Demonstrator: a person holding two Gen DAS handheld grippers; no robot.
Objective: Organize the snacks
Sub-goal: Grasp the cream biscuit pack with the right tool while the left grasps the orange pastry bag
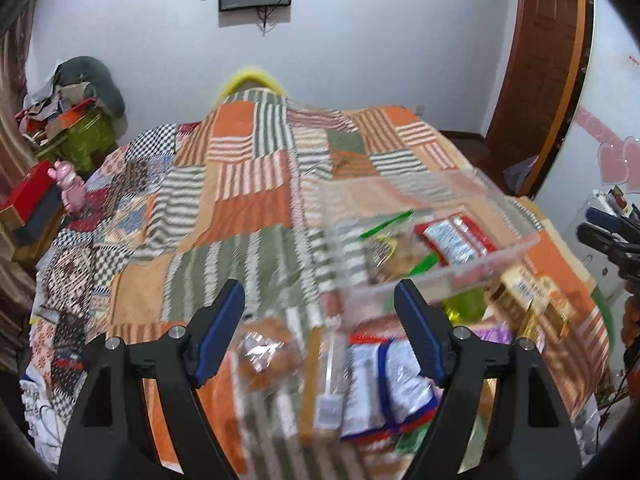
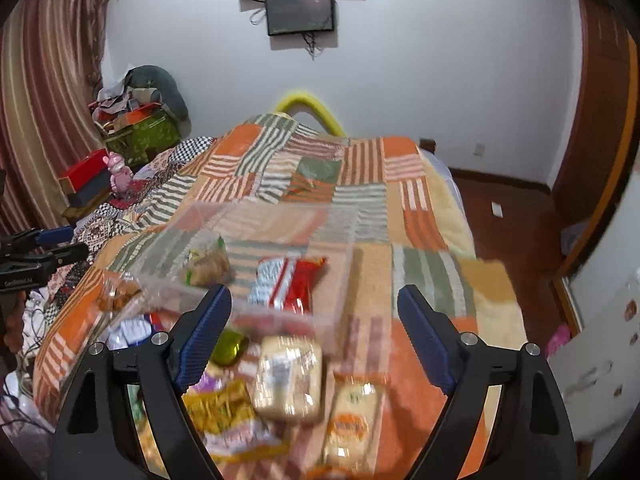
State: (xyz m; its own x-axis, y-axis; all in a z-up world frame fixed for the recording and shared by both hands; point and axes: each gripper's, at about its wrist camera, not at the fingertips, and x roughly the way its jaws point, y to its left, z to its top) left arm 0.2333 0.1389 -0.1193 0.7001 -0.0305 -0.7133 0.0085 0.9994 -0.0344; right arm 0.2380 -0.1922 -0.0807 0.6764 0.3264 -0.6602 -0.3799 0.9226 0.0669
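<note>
A clear plastic box (image 1: 500,256) lies on the patchwork quilt and holds a red snack packet (image 1: 456,240) and a brown snack in a green wrapper (image 1: 394,256). In front of the box lie loose snacks: blue-and-white packets (image 1: 384,384), a clear bag of brown biscuits (image 1: 264,356) and a golden packet (image 1: 528,292). My left gripper (image 1: 319,292) hangs open above them, touching nothing. The right wrist view shows the box (image 2: 256,220), the red packet (image 2: 292,284), a beige packet (image 2: 288,376) and an orange-labelled packet (image 2: 352,420). My right gripper (image 2: 315,296) is open and empty above these.
The quilt (image 1: 248,208) covers a bed. A red box (image 1: 32,192) and a pink toy (image 1: 70,188) sit at the bed's left, with piled clutter (image 1: 80,104) behind. A wooden door (image 1: 540,60) and bare floor (image 2: 504,216) lie to the right.
</note>
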